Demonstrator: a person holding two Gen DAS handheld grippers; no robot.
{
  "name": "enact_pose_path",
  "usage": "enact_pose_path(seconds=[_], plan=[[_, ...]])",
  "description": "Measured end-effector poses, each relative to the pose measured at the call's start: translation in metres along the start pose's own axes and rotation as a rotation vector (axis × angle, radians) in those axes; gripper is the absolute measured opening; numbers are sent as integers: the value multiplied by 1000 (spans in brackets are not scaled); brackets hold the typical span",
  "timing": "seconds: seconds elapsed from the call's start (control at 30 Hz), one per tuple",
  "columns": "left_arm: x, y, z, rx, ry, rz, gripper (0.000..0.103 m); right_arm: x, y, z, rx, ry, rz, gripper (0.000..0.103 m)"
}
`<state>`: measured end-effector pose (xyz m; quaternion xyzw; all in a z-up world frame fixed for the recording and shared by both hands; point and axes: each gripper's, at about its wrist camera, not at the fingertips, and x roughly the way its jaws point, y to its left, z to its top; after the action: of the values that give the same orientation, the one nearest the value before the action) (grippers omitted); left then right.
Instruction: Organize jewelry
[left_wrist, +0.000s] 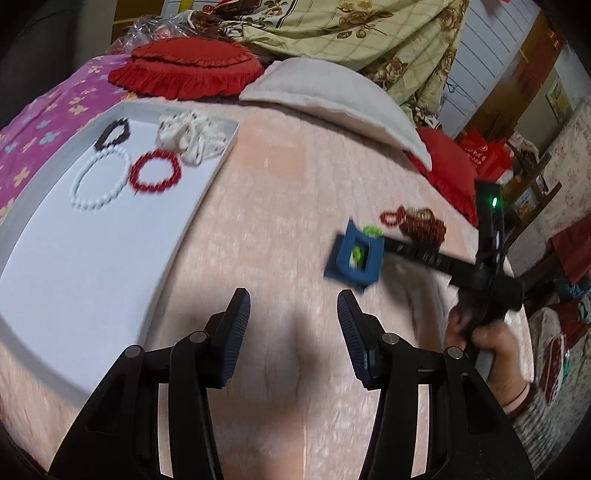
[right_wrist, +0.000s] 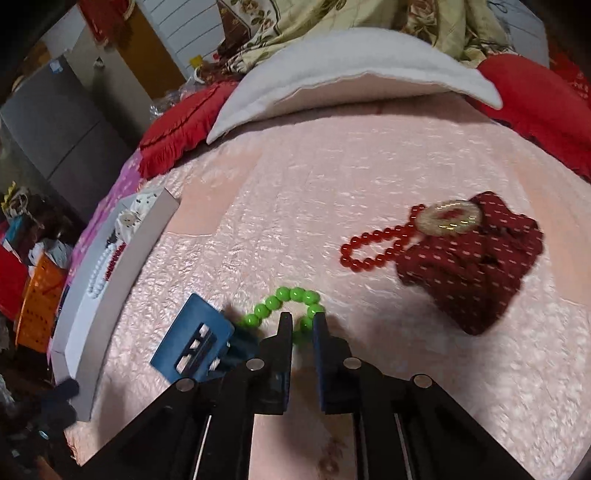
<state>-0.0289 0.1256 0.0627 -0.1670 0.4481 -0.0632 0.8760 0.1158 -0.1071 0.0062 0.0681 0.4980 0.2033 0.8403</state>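
Angling both grippers down over the pink bedspread (left_wrist: 288, 177), your left gripper (left_wrist: 293, 314) hangs released and empty. Your right gripper (right_wrist: 301, 325) is clenched on the green bead bracelet (right_wrist: 291, 299). At ten o'clock, the white tray (left_wrist: 74, 266) holds three bracelets. At two o'clock lie one red bracelet (right_wrist: 373, 247) and one maroon pouch (right_wrist: 469, 266).

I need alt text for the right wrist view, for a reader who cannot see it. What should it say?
The right gripper closes on a green bead bracelet lying on a pink bedspread, beside a blue hair claw clip. Farther right lie a red bead bracelet and a dark red dotted scrunchie; a white tray holding other bracelets sits at the left.
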Motion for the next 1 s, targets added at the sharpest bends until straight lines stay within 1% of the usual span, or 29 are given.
enact_pose_path(seconds=[0.13, 0.17, 0.2, 0.23, 0.3, 0.4, 0.47, 0.53, 0.6, 0.7, 0.73, 0.87, 0.93, 0.97, 1.0], plan=[[16, -2, 22, -18, 9, -44, 48, 3, -1, 4, -21, -20, -16, 12], [22, -4, 28, -15, 15, -56, 48, 4, 2, 4, -43, -17, -32, 12], [26, -6, 30, -12, 18, -64, 48, 5, 4, 4, -60, -13, -47, 9], [31, -10, 33, -7, 23, -77, 48, 5, 6, 4, -81, -9, -68, 9], [41, -15, 38, 13, 40, -98, 48, 4, 7, 2, -101, 7, -101, 9], [61, -26, 43, 62, 80, -112, 49, -6, -4, -5, -94, 19, -128, 9], [75, -33, 43, 98, 108, -109, 49, -15, -13, -14, -91, 24, -151, 9], [84, -37, 43, 113, 127, -126, 48, -27, -23, -24, -78, 25, -176, 9], [89, -39, 42, 117, 133, -154, 48, -37, -35, -33, -51, 30, -175, 9], [90, -42, 42, 106, 132, -206, 49, -51, -51, -46, 5, 36, -137, 9], [91, -45, 42, 118, 137, -207, 49, -55, -54, -50, 13, 35, -131, 9], [98, -55, 39, 196, 151, -140, 49, -61, -59, -58, 37, 13, -102, 9], [104, -57, 39, 208, 163, -118, 49, -62, -60, -60, 49, -3, -97, 9], [106, -56, 39, 208, 170, -115, 48, -62, -59, -60, 55, -7, -97, 10], [108, -55, 39, 206, 176, -118, 47, -63, -59, -62, 62, -15, -90, 14]])
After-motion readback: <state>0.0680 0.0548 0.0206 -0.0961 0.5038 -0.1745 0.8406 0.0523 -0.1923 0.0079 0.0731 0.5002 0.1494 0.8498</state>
